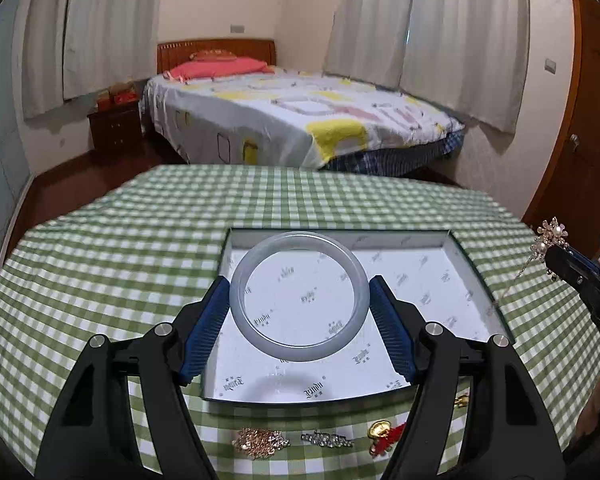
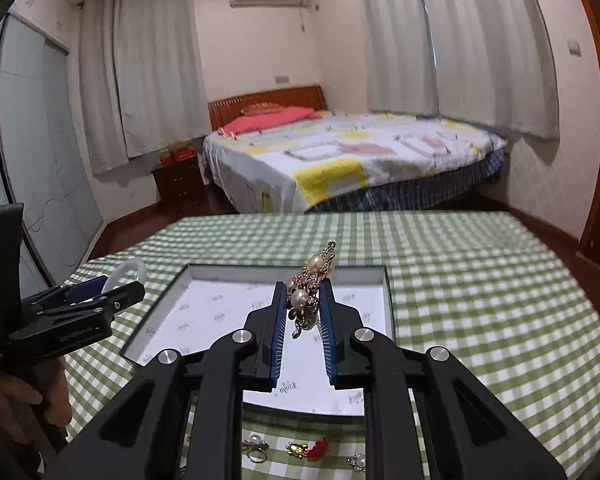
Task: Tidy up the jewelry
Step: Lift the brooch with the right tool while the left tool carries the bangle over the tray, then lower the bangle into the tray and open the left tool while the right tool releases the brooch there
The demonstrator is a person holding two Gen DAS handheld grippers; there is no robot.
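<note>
My left gripper (image 1: 299, 294) is shut on a pale jade bangle (image 1: 260, 344), held flat above the shallow white-lined box (image 1: 480, 280) on the green checked table. My right gripper (image 2: 305, 290) is shut on a gold pearl brooch (image 2: 310, 280) with a dangling chain, held over the same box (image 2: 204, 304). The right gripper and brooch (image 1: 550, 236) show at the right edge of the left wrist view. The left gripper with the bangle (image 2: 130, 270) shows at the left of the right wrist view.
Loose jewelry lies on the cloth in front of the box: a gold brooch (image 1: 260, 443), a rhinestone clip (image 1: 326, 439), a gold charm with red tassel (image 1: 384, 434), and a pearl ring (image 2: 256, 446). A bed (image 1: 300, 120) stands beyond the table.
</note>
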